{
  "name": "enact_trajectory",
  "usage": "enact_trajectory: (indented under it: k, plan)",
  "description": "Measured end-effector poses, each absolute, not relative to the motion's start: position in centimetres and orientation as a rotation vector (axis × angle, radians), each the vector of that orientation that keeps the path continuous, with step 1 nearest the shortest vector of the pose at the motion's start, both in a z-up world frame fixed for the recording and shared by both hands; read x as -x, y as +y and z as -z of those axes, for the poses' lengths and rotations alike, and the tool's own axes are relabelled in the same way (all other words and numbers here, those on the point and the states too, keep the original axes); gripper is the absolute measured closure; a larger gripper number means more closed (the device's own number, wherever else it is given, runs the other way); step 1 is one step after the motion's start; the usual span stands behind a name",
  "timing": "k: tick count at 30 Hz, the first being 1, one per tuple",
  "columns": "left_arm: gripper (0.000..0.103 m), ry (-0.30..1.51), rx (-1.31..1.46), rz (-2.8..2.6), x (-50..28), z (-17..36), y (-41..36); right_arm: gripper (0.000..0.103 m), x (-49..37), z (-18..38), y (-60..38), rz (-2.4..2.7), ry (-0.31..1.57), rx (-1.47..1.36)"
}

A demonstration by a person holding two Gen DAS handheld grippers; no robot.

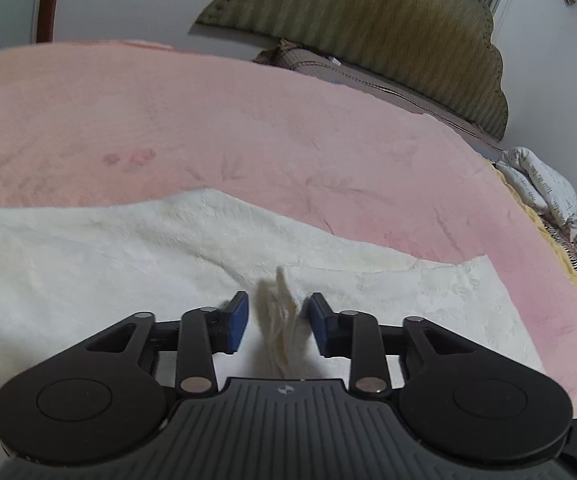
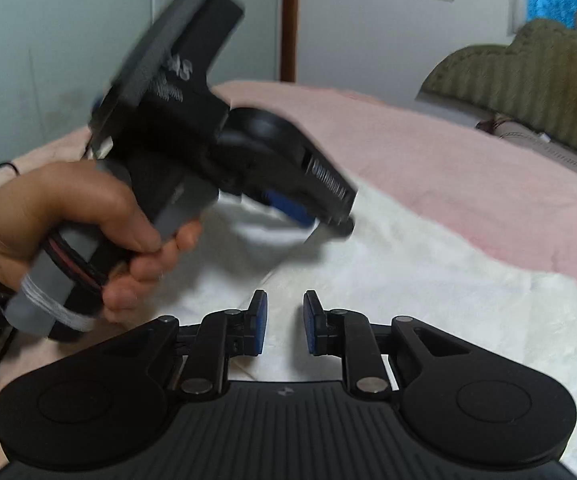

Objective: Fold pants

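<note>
Leftmost in the right wrist view, the person's left hand [image 2: 68,216] gripped the handle of the left gripper [image 2: 288,210], blurred, its nose angled down onto the white pants [image 2: 408,264]. Only one blue pad [image 2: 284,208] showed there; finger state could not be read from that view.

Left wrist view settled it: left gripper [image 1: 276,320] fingers spread, blue pads [image 1: 237,322] either side of an upright ridge of cream-white cloth [image 1: 280,320]. Small gaps showed on both sides of the ridge; pads near it, contact not certain. Fabric looked fleecy, with a faint embossed pattern.

Pants lay flat on a pink blanket [image 1: 168,120] covering the bed, spreading from the left edge of the frame towards the right, one square corner ending at right [image 1: 484,264].

Right gripper [image 2: 285,322] sat low over the near part of the pants, fingers apart, nothing between the pads, white cloth visible through the gap.

Further right: olive-green scalloped headboard [image 1: 388,40] against the wall, a printed white pillow [image 1: 544,184] at the far right bed edge. Brown door frame [image 2: 288,20] stood behind the bed in the right wrist view
</note>
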State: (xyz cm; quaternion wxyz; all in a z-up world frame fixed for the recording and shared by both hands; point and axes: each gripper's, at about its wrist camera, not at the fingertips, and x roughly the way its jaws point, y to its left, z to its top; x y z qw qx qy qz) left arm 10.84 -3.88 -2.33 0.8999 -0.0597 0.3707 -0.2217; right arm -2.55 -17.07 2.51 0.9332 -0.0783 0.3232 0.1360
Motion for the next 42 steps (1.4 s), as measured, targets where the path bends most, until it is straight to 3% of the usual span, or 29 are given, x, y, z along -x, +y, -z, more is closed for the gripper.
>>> enact_trajectory:
  k: [2, 4, 6, 13, 26, 31, 38, 40, 42]
  plan:
    - [0.05, 0.741, 0.094, 0.429, -10.0, 1.7, -3.3, 0.084, 2.5, -2.0, -16.9, -0.254, 0.655, 0.182]
    - [0.034, 0.711, 0.069, 0.398, -9.4, 1.1, -2.4, 0.084, 2.8, -2.4, -16.9, -0.237, 0.642, 0.155]
    - [0.027, 0.678, 0.046, 0.359, -8.7, 0.6, -1.4, 0.084, 3.3, -2.7, -16.8, -0.229, 0.607, 0.149]
    - [0.016, 0.652, -0.003, 0.257, -7.4, 0.1, 1.8, 0.084, 2.6, -1.4, -17.7, -0.198, 0.63, 0.093]
    - [0.007, 0.693, -0.025, 0.154, -7.2, 1.4, 6.7, 0.078, 2.7, -1.4, -17.3, -0.133, 0.641, 0.1]
    - [0.003, 0.684, -0.026, 0.145, -6.8, 1.3, 7.6, 0.06, 2.3, -1.1, -17.6, -0.095, 0.644, 0.091]
    - [0.0, 0.685, -0.067, 0.132, -6.7, 1.9, 7.8, 0.048, 2.4, -0.4, -18.5, -0.064, 0.616, 0.042]
    - [0.0, 0.673, -0.088, 0.132, -6.5, 2.2, 7.7, 0.034, 2.9, 0.0, -18.5, -0.036, 0.59, 0.052]
    - [0.0, 0.658, -0.11, 0.131, -6.2, 2.5, 7.6, 0.029, 3.0, 0.3, -18.9, -0.02, 0.578, 0.031]
